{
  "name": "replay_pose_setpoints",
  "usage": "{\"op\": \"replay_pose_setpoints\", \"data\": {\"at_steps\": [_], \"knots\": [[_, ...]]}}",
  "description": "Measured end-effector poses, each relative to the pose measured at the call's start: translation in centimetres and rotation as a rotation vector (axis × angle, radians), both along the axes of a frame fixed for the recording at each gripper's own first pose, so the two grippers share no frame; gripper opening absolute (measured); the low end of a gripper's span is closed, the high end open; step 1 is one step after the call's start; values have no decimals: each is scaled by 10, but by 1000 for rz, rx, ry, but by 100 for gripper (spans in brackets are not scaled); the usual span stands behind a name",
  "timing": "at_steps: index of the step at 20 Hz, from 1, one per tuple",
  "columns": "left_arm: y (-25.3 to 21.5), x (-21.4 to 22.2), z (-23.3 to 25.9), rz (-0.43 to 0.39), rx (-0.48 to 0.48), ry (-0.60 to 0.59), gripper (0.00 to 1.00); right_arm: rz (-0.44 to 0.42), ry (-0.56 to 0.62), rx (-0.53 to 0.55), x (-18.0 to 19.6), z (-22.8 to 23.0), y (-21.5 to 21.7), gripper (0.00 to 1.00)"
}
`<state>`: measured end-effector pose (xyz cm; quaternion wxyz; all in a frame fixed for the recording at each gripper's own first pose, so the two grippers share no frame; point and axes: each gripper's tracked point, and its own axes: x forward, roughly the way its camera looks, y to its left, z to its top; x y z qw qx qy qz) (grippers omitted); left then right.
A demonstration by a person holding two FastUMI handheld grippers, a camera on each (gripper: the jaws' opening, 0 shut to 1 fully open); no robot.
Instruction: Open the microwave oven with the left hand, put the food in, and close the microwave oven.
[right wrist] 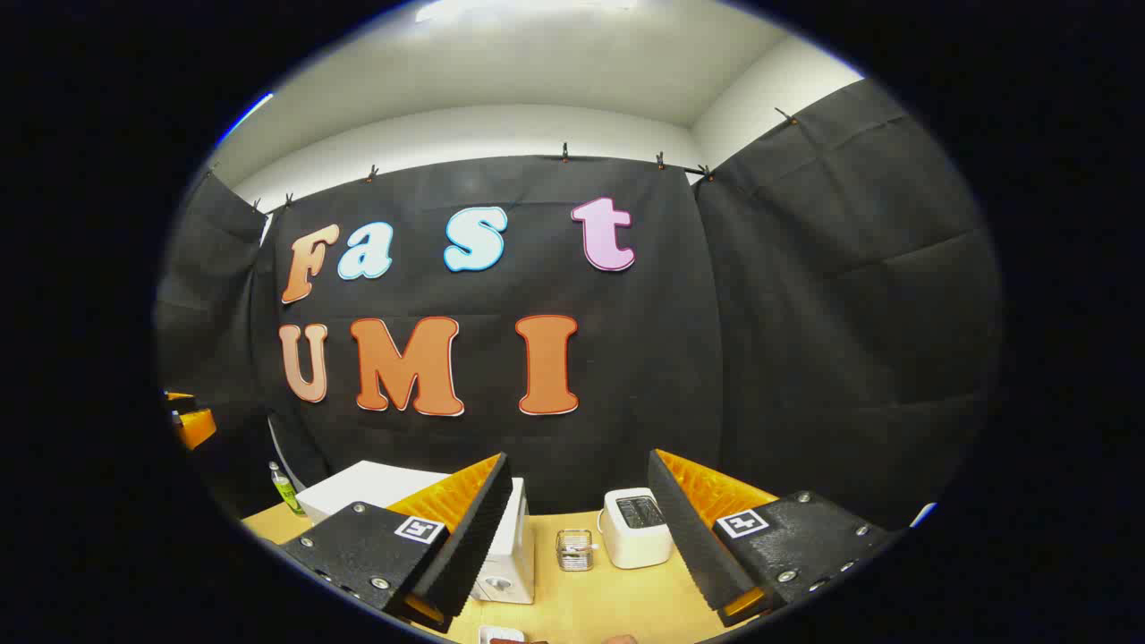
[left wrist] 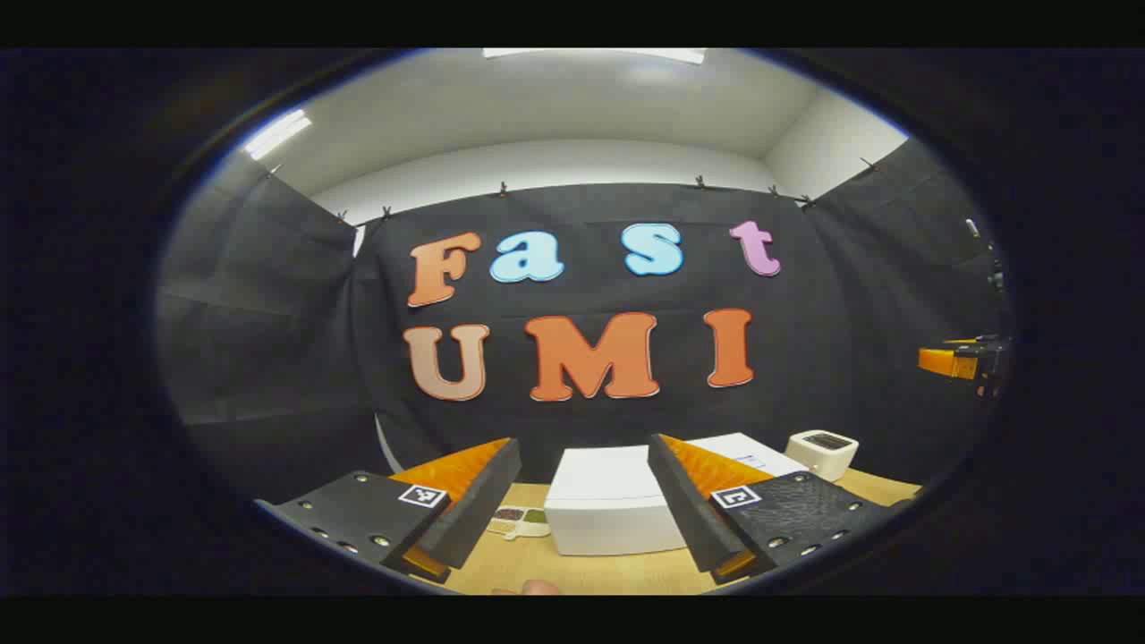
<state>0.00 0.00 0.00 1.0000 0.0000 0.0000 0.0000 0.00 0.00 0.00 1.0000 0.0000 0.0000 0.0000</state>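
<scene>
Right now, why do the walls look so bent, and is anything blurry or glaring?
In the left gripper view the fisheye lens bows the walls, and the ceiling light strip glares. In the right gripper view the bowing is the same; the toaster and glass jar look sharp, while things at the bottom rim smear.

Each gripper, left (left wrist: 581, 501) and right (right wrist: 581, 519), has two wedge-shaped fingers with ribbed inner faces. The finger mounts are flat textured plates with round screws, and each carries a small square black-and-white marker.

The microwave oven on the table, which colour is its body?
White. The microwave oven shows best in the left gripper view, on the wooden table.
</scene>
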Motion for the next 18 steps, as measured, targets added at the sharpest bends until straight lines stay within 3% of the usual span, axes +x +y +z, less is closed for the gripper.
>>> {"op": "replay_pose_setpoints", "data": {"at_steps": [1, 2, 4, 7, 8, 10, 18], "knots": [[11, -1, 0, 22, -5, 2, 95, -5, -4, -2, -1, 4, 2, 95], [18, -3, 0, 36, -12, 1, 86, -1, -11, -3, -1, 8, 4, 95], [19, -2, 2, 33, -22, 2, 90, 15, -21, -10, -2, 14, 11, 95], [18, -2, 6, 30, -25, -8, 90, 21, -13, -20, -2, 15, 11, 95], [17, -3, 9, 31, -18, -13, 86, 19, -13, -23, -1, 15, 10, 95], [10, -3, 18, 23, -4, -26, 90, 10, -14, -20, 1, 15, 6, 95], [-35, 3, 9, -77, -74, -11, 90, 20, -6, -20, 0, 7, 0, 95]]}}
